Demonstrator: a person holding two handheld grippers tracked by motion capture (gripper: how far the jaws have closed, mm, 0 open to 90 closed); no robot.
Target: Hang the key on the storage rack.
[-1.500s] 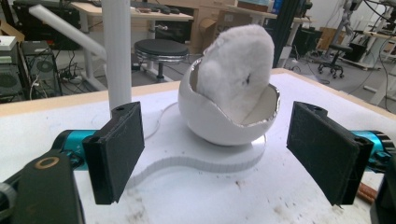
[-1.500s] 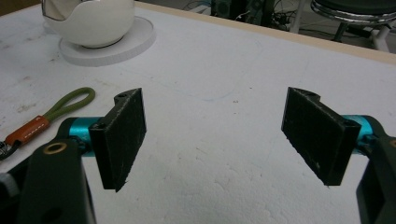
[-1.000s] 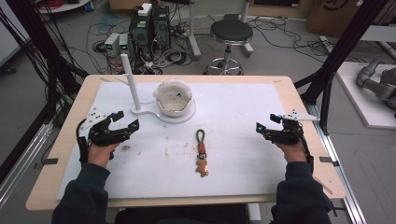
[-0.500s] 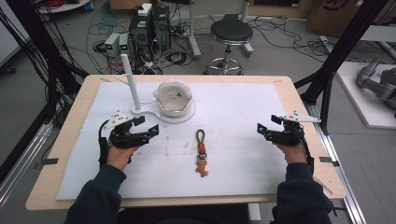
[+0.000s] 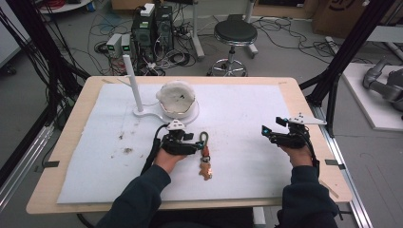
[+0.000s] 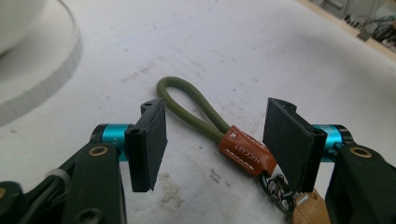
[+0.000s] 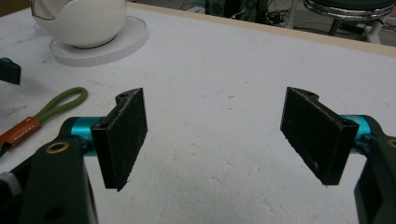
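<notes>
We bring our left gripper down around the keychain strap, which lies on the white mat near the table's middle. To grip well, we should centre the brown leather tab between the jaws before closing. They stand apart, touching nothing. Farther right, our right gripper gapes wide over bare mat, holding nothing. Beyond sits the white bowl.

A lab or robotics workshop. Wooden table topped with a white foam sheet and framed by black metal struts. Bare grey floor behind, strewn with tangled cables, with computer towers, a round stool, and part of a grey robot arm on a side platform.
</notes>
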